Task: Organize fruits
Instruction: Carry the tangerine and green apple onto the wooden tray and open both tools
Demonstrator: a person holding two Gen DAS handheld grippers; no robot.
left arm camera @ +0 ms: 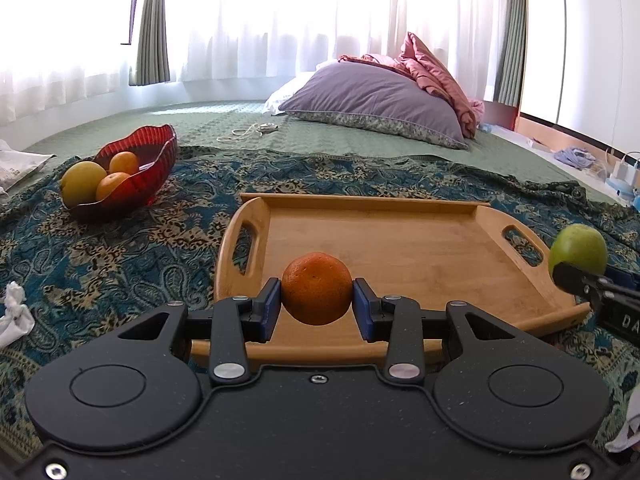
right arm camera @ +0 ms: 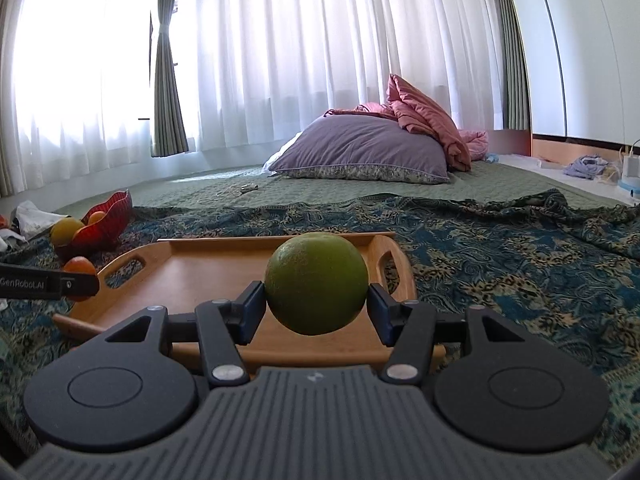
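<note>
A: What is laid on the bed?
B: A wooden tray [left arm camera: 400, 240].
A: And above it?
B: A green fruit [right arm camera: 316, 282] is pinched by the right tool [right arm camera: 316, 300], an orange [left arm camera: 317, 288] by the left tool [left arm camera: 317, 304] (both pointed slightly downward).

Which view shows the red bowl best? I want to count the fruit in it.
The left wrist view. There the red bowl sits fairly close, with two oranges and a larger yellow fruit visible inside. In the right wrist view the bowl is small at the left edge, and only part of its fruit shows.
</note>
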